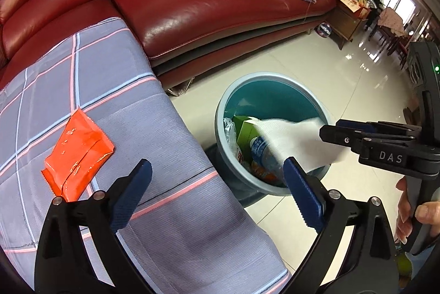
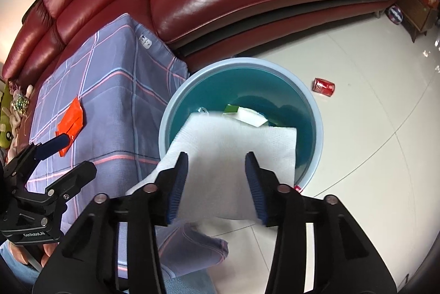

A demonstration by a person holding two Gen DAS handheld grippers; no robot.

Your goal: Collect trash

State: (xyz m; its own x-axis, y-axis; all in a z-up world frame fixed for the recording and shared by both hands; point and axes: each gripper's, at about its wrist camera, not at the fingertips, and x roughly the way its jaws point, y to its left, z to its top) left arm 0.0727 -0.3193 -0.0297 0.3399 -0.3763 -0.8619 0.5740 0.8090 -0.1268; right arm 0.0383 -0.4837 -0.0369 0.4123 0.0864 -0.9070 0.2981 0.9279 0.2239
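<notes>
A white paper towel (image 2: 220, 134) hangs over the near rim of the blue trash bin (image 2: 239, 61), partly inside it. My right gripper (image 2: 216, 156) is open, with the towel loose between its fingers and the pads clear of it. In the left wrist view the towel (image 1: 294, 137) trails from the right gripper (image 1: 330, 133) into the bin (image 1: 272, 75), which holds a green carton (image 1: 246, 133) and a plastic bottle (image 1: 261, 151). My left gripper (image 1: 217, 164) stands wide open and empty over the blanket's edge. An orange packet (image 1: 78, 153) lies on the blanket to its left.
A checked lilac blanket (image 1: 123, 74) covers the seat beside the bin. A red leather sofa (image 1: 206, 5) with a book and piled clothes runs behind. A crushed red can (image 2: 323, 87) lies on the tiled floor right of the bin. A hand (image 1: 423, 214) holds the right gripper.
</notes>
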